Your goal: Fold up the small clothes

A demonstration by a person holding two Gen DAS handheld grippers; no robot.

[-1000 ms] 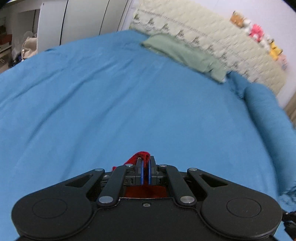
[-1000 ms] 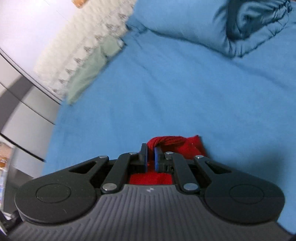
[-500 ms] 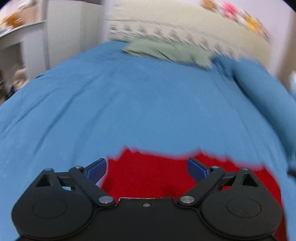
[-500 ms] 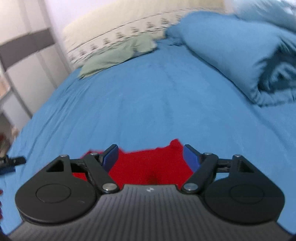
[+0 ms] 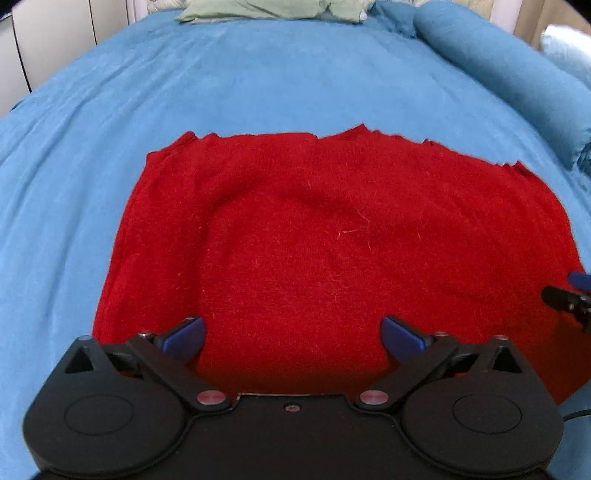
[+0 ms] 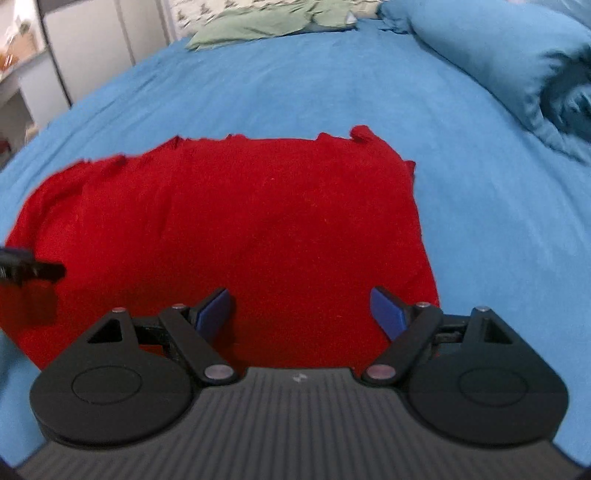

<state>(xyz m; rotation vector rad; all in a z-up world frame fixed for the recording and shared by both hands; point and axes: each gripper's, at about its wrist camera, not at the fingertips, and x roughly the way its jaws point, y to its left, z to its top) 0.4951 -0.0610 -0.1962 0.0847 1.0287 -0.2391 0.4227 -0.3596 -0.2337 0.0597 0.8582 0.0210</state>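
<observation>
A red knitted garment [image 5: 332, 240] lies spread flat on the blue bedsheet [image 5: 258, 85], folded into a wide rectangle. It also shows in the right wrist view [image 6: 240, 229]. My left gripper [image 5: 291, 334] is open and empty, hovering above the garment's near edge. My right gripper [image 6: 301, 310] is open and empty over the garment's near right part. The right gripper's fingertip shows at the right edge of the left wrist view [image 5: 569, 295]; the left gripper's shows at the left edge of the right wrist view [image 6: 29, 271].
A green cloth [image 5: 269, 8] lies at the head of the bed, also in the right wrist view [image 6: 266, 23]. A rolled blue duvet [image 5: 517, 70] runs along the right side [image 6: 517, 59]. White cabinets [image 6: 92, 48] stand to the left.
Both grippers were shut on the red garment one second ago. They have opened, let it go and pulled back. The garment now lies flat on the sheet.
</observation>
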